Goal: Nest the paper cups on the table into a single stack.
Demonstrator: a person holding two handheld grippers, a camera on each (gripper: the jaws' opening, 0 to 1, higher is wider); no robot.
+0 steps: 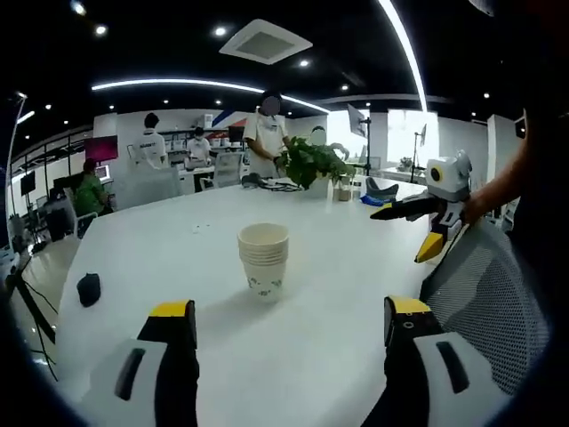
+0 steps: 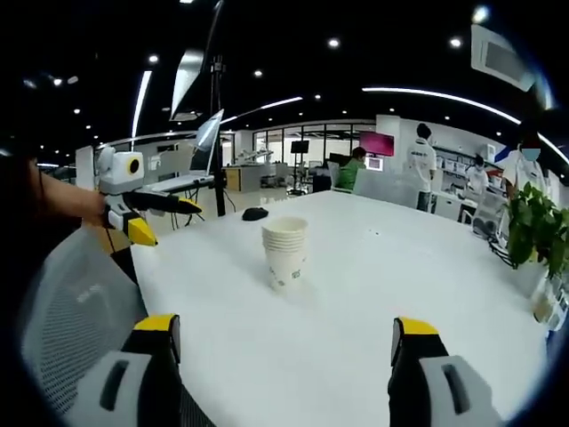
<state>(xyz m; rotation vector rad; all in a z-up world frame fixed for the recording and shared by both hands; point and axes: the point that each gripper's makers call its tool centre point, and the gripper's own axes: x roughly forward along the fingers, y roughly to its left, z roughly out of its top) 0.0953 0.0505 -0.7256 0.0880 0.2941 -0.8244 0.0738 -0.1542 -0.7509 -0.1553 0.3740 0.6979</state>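
White office desk [image 1: 338,302] carries one nested stack of paper cups [image 1: 264,261]; its small green print is unreadable. Left gripper [image 1: 289,325] and right gripper [image 2: 283,338] hover apart from it, jaws released and empty.

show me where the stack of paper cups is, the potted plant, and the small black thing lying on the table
stack of paper cups [image 1: 264,260], left gripper view, on the side wall of the stack.
potted plant [image 1: 311,162], left gripper view, on its leaves.
small black thing [image 1: 88,289], left gripper view, on its top, near the table's edge.
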